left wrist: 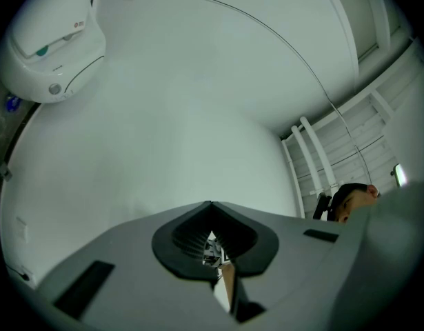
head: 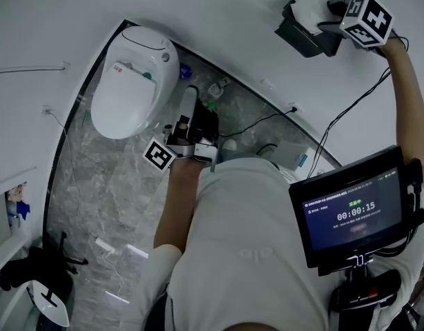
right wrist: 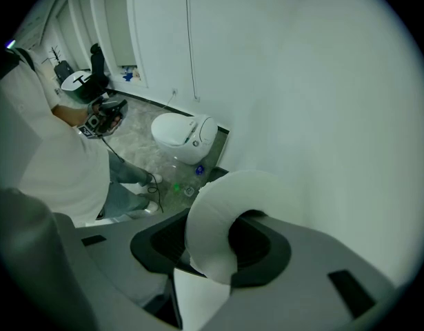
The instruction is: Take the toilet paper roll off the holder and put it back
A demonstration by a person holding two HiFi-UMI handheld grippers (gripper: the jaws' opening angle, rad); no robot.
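Right claw [right wrist: 215,250] clamped on the roll [right wrist: 218,212] near the holder [head: 305,38]; left claw [left wrist: 215,243] pressed together, empty; roll likely light, soft, crushable: grip its sides gently.

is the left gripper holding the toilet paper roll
No, the left gripper is shut on nothing; the toilet paper roll sits clamped in the right gripper.

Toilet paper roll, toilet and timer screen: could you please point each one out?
toilet paper roll [right wrist: 208,229], right gripper view, its white outer side.
toilet [head: 132,81], head view, middle of its closed lid.
timer screen [head: 351,216], head view, centre of the display.
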